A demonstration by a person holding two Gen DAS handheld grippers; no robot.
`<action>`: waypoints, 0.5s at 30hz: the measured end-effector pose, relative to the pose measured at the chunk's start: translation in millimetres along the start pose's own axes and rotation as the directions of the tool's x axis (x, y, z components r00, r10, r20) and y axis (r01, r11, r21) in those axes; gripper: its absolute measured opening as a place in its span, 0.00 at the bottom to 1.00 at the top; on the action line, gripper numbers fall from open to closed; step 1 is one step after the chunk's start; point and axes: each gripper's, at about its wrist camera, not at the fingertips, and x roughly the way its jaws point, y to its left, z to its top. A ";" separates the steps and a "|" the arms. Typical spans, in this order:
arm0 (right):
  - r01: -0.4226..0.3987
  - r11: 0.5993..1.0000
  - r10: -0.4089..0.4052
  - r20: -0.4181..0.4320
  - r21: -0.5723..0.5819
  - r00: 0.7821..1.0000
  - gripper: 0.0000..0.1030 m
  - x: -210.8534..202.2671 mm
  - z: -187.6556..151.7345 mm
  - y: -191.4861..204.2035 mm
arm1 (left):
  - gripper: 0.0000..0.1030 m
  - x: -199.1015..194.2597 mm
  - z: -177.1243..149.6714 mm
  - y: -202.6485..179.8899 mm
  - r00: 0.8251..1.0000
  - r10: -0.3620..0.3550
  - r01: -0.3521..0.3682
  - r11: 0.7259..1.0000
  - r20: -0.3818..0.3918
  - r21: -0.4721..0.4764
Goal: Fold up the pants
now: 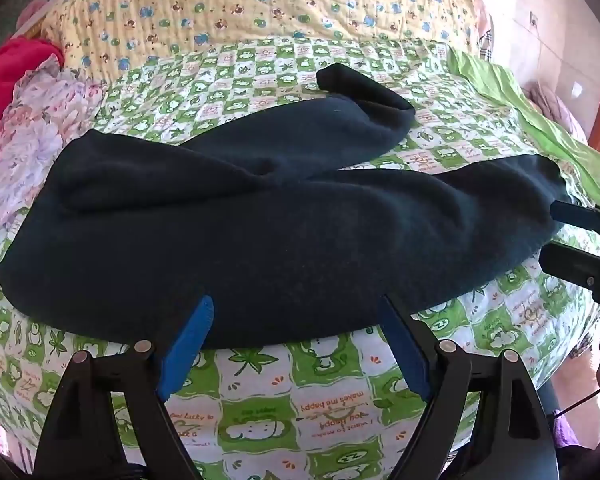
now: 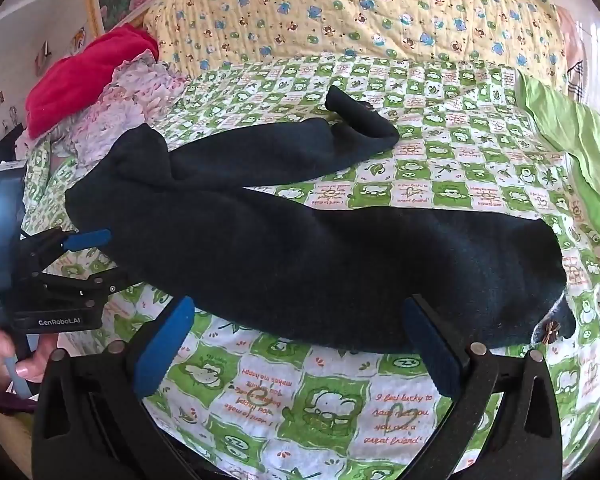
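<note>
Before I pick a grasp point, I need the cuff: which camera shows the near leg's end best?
The right wrist view: the pants end at a cuff with a small bow, fully visible. In the left wrist view the right gripper partly covers that cuff.

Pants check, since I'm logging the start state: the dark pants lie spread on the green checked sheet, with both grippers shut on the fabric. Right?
Not quite. Both wrist views show the left gripper and right gripper open, holding nothing. The dark pants do lie spread on the green checked sheet.
</note>
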 end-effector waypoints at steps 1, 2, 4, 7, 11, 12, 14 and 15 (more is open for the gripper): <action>0.001 1.000 -0.001 0.000 -0.001 1.000 1.00 0.5 -1.0 0.1 | 0.83 0.8 -0.3 0.7 1.000 -0.002 0.002 1.000 -0.001 -0.003; 0.001 1.000 -0.001 0.000 -0.002 1.000 1.00 1.1 -2.1 0.4 | 0.83 1.3 -0.4 1.6 1.000 -0.001 0.001 1.000 -0.002 -0.006; 0.003 1.000 -0.003 -0.012 0.007 1.000 1.00 2.4 4.6 4.7 | 0.83 1.9 -0.1 2.6 1.000 0.000 0.000 1.000 -0.004 -0.011; -0.001 1.000 0.001 -0.019 0.004 1.000 1.00 3.8 5.1 4.8 | 0.83 2.8 -0.6 2.7 1.000 0.002 -0.002 1.000 -0.005 -0.016; 0.005 1.000 -0.005 -0.019 -0.011 1.000 1.00 5.6 4.6 11.8 | 0.83 2.8 -1.7 0.3 1.000 0.003 -0.003 1.000 -0.005 -0.021; 0.006 1.000 -0.006 -0.019 -0.014 1.000 1.00 5.8 4.9 12.8 | 0.83 2.9 -1.8 0.1 1.000 0.003 -0.003 1.000 -0.006 -0.022; 0.003 1.000 -0.003 -0.019 -0.018 1.000 1.00 6.3 5.1 13.5 | 0.83 3.3 -1.9 -0.1 1.000 0.002 -0.002 1.000 -0.007 -0.023; 0.002 1.000 -0.003 -0.019 -0.020 1.000 1.00 6.6 5.1 13.8 | 0.83 3.5 -2.2 -0.3 1.000 0.002 -0.002 1.000 -0.006 -0.024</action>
